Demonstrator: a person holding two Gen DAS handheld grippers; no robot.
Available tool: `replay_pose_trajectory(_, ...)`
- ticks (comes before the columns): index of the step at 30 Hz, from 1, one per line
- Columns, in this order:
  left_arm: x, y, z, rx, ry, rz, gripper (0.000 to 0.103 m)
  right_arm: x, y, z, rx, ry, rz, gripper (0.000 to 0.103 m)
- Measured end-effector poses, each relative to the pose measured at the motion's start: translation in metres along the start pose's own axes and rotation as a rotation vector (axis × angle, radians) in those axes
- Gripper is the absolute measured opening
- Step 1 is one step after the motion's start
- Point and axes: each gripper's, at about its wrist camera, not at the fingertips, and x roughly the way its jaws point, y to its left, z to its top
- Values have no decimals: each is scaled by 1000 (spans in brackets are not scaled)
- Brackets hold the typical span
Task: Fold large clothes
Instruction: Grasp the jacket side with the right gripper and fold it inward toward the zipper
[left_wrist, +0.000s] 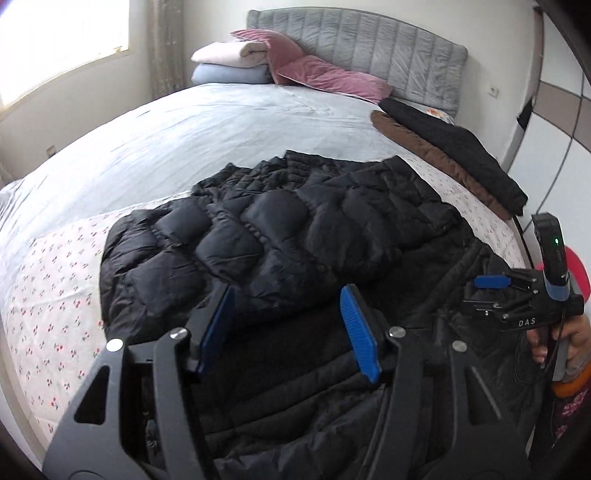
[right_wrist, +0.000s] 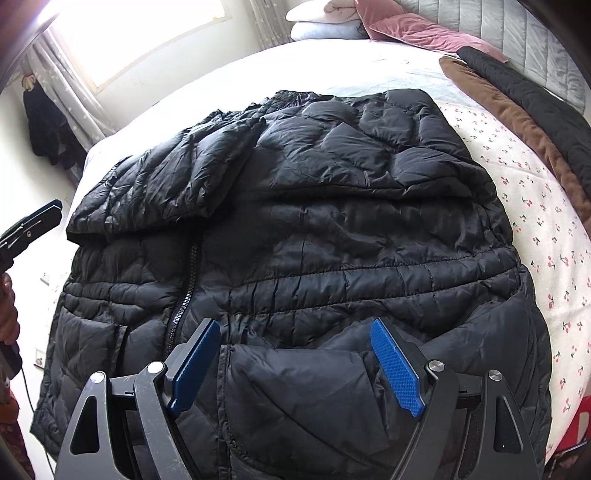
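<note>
A large black quilted puffer jacket lies flat on the bed, a sleeve folded across its upper part; it fills the right wrist view, zipper left of centre. My left gripper is open with blue pads, just above the jacket's near part, holding nothing. My right gripper is open over the jacket's lower hem, empty; it also shows at the right edge of the left wrist view. The left gripper's tip shows at the left edge of the right wrist view.
The bed has a pale blue sheet and a cherry-print cover. Folded brown and black garments lie along the right edge. Pink and white pillows and a grey headboard stand at the far end. A window is left.
</note>
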Motion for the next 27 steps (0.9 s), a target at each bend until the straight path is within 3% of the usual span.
replay_pose_trajectory(4,-3,47,-12,-154,-34,42,61,-1,-6,1,26,-6,11,85)
replay_pose_trajectory(10,19,87,-28,-246,-41,128,61,-4,-7,6,55,-24,24,85)
replay_pose_trajectory(15,18,113,-23,-306,-95,122,60,-6,6,41,72,2,205,85)
replay_pose_trajectory(17,16,119,-18,-307,-121,108,50,5,13,60,75,16,228,85)
replay_pose_trajectory(21,32,121,-15,-319,-92,48,28,52,24,90,142,54,276,80)
replay_pose_trajectory(22,37,120,-16,-310,-76,37,24,67,25,94,165,74,298,71)
replay_pose_trajectory(23,43,117,-17,-296,-61,34,23,77,27,98,183,94,317,46)
replay_pose_trajectory(25,51,112,-23,-267,-30,30,23,83,30,105,185,89,352,8)
replay_pose_trajectory(27,55,108,-30,-246,-13,19,22,62,37,112,116,-2,323,7)
